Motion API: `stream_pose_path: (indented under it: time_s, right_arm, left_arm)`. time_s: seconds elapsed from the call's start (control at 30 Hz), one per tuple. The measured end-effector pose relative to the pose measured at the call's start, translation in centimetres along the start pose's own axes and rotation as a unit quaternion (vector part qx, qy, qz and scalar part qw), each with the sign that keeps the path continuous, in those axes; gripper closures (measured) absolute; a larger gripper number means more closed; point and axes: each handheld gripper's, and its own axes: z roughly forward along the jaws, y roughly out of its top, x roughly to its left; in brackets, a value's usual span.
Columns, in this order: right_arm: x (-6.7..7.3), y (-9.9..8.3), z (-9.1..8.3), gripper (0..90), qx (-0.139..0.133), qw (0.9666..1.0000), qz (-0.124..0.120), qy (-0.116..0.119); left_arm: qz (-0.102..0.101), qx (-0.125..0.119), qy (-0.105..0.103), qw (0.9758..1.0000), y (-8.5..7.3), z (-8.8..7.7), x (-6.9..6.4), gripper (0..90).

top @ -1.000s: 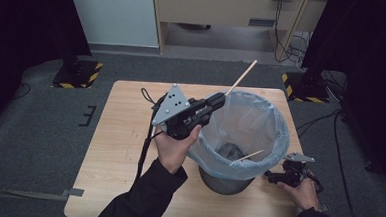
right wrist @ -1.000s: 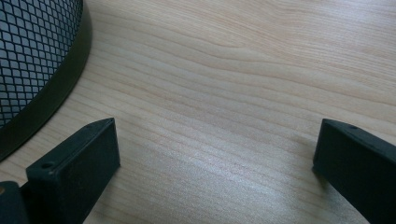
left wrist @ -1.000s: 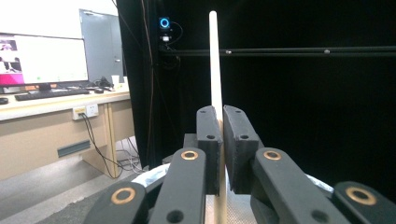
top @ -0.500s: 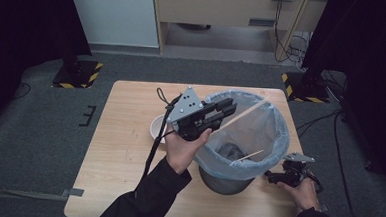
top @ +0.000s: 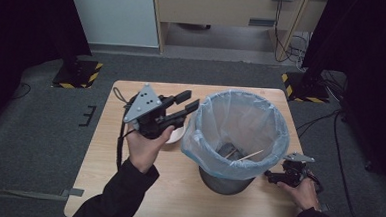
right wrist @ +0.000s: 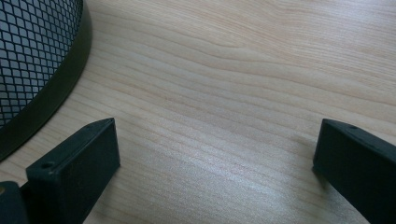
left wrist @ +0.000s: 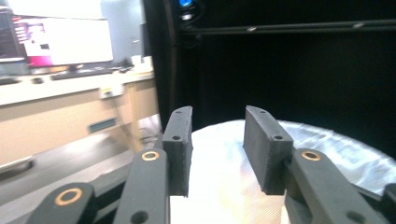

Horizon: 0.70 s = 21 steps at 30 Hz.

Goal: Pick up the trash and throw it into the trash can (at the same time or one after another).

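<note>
My left gripper (top: 189, 101) hangs above the table just left of the bin, pointing at its rim. Its jaws have just been opening and nothing is between them; in the left gripper view the left gripper (left wrist: 217, 126) stands open in front of the pale bag. The bin (top: 279, 138) is a black mesh basket lined with a light blue bag. Thin wooden sticks (top: 248, 155) lie at its bottom. My right gripper (top: 272, 179) rests on the table at the bin's right foot. Up close, the right gripper (right wrist: 215, 154) is wide open over bare wood.
A small white dish (top: 177, 136) sits on the wooden table (top: 127, 185) under my left hand. The bin's mesh wall (right wrist: 32, 60) stands close to my right gripper's left jaw. Dark floor and a desk lie beyond the table.
The left gripper, shut on a wooden stick, moved over the bin, then drew back to the left. Its jaws opened and the stick is gone from them. The right gripper kept still.
</note>
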Motion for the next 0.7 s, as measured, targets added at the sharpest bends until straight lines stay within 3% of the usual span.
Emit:
stream_pose_path:
  time_s: [0.1, 0.27, 0.57, 0.7]
  right_arm:
    - [0.0, 0.0, 0.0, 0.7, 0.000, 1.0000, 0.000, 0.000]
    - [0.0, 0.0, 0.0, 0.7, 0.000, 1.0000, 0.000, 0.000]
    - [0.0, 0.0, 0.0, 0.7, 0.000, 1.0000, 0.000, 0.000]
    - [0.0, 0.0, 0.0, 0.7, 0.000, 1.0000, 0.000, 0.000]
  left_arm:
    - [-0.004, 0.018, 0.024, 0.9995, -1.2, -1.3, 1.6, 58.7]
    - [-0.019, 0.052, 0.069, 0.9961, -3.9, -2.7, 4.1, 55.8]
    - [-0.042, 0.113, 0.127, 0.9846, -9.2, -2.7, 7.5, 47.2]
    - [-0.063, 0.141, 0.152, 0.9762, -11.8, -2.0, 9.2, 40.1]
